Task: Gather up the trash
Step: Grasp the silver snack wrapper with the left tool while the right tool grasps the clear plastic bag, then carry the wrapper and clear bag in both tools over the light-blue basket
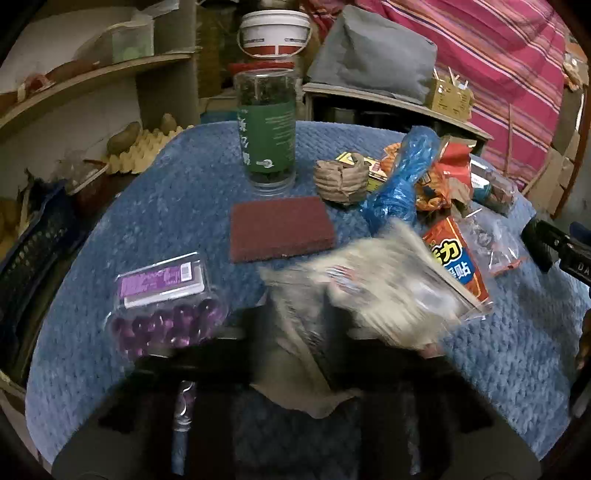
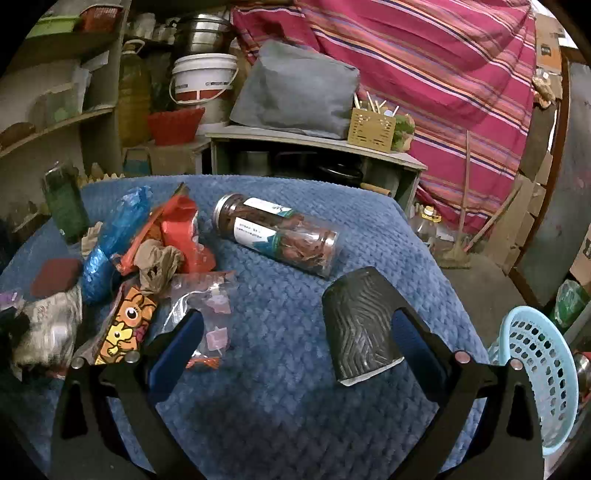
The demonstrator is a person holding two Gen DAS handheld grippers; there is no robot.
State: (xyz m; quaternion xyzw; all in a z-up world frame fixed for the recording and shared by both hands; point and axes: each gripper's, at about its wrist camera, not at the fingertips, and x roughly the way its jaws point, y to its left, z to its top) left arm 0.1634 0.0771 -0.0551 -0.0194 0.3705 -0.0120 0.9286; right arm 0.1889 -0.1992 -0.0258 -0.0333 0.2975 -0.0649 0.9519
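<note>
Jaws of the left gripper (image 1: 295,332) are closed on a crumpled, blurred plastic wrapper (image 1: 373,295), which bulges up and to the right above the dark fingers. Jaws of the right gripper (image 2: 295,332) stand wide apart with nothing between them; the blue inner face of one finger (image 2: 177,343) lies just over a clear plastic bag (image 2: 207,295), and whether it touches cannot be told.

Across the blue quilted surface (image 1: 166,206), from left to right in the left wrist view: a clear box of purple beads (image 1: 166,302), a dark red scouring pad (image 1: 280,229), an upright green-labelled jar (image 1: 267,125), a crushed cardboard piece (image 1: 341,179), a blue plastic bag (image 1: 399,181), and a heap of red and orange wrappers (image 1: 439,173). In the right wrist view a clear jar (image 2: 277,236) lies on its side, well apart from the heap. A light blue basket (image 2: 535,373) sits at the right edge of the surface.

Behind the surface are shelves (image 1: 92,81), a white bucket (image 1: 275,31), a grey cushion (image 2: 295,92) and a striped pink cloth (image 2: 424,66).

Bare blue surface lies open between the right fingers and ahead of them up to the fallen jar.
</note>
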